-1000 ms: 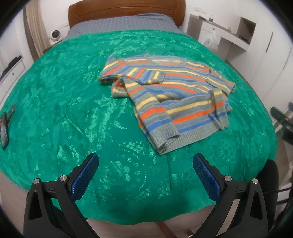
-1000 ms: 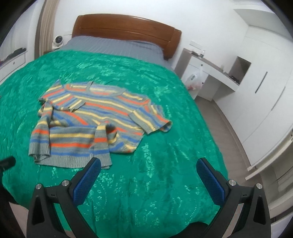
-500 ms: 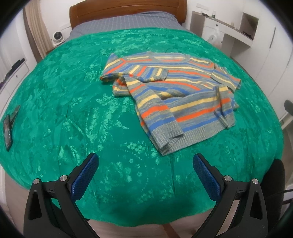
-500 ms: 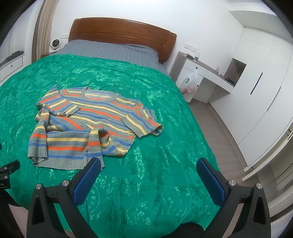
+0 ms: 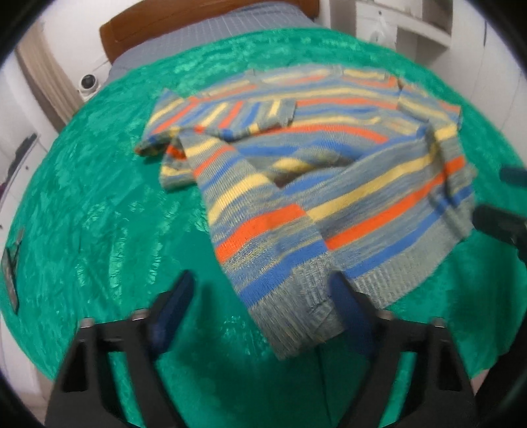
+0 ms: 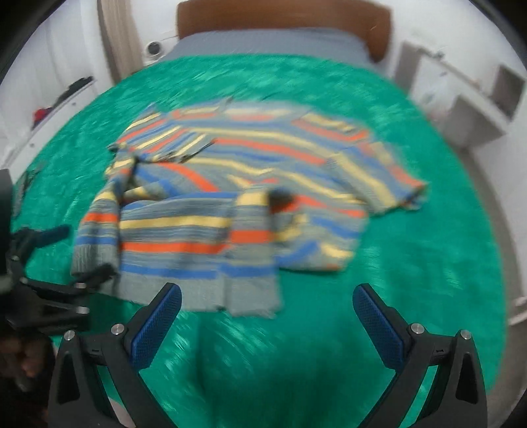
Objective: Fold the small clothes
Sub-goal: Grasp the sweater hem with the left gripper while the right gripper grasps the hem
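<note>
A small striped sweater [image 5: 322, 177] in grey, blue, orange and yellow lies rumpled on the green bedspread [image 5: 98, 230], its sleeves folded inward. My left gripper [image 5: 263, 306] is open, its jaws on either side of the sweater's near hem corner, just above it. My right gripper [image 6: 266, 316] is open and empty, just short of the sweater's hem [image 6: 210, 293]. The left gripper also shows at the left edge of the right wrist view [image 6: 75, 280], at the sweater's left hem corner. Both views are blurred.
A wooden headboard [image 6: 283, 16] and grey pillow area lie at the far end of the bed. A white desk and cupboards [image 6: 467, 98] stand to the right. A dark phone [image 5: 11, 263] lies at the bedspread's left edge.
Both grippers have moved forward toward the sweater, which now fills much more of each view. The left gripper has reached the hem corner. Both stay open.
</note>
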